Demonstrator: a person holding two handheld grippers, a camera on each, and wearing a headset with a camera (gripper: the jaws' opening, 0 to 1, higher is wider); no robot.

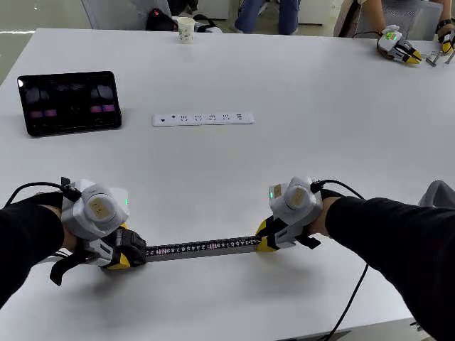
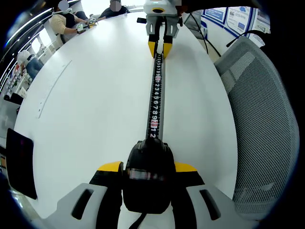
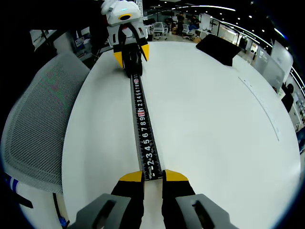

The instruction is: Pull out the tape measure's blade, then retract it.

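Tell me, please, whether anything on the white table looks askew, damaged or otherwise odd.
Nothing stands out. The numbered metal tape blade runs straight over the white table, from the black tape measure case in the left gripper to its tip in the right gripper. No kink shows.

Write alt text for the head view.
Two grippers stretch a tape measure's blade out over a white table: the left gripper holds the case, the right gripper pinches the blade's end. Farther back lie a tablet, a power strip and a paper cup.
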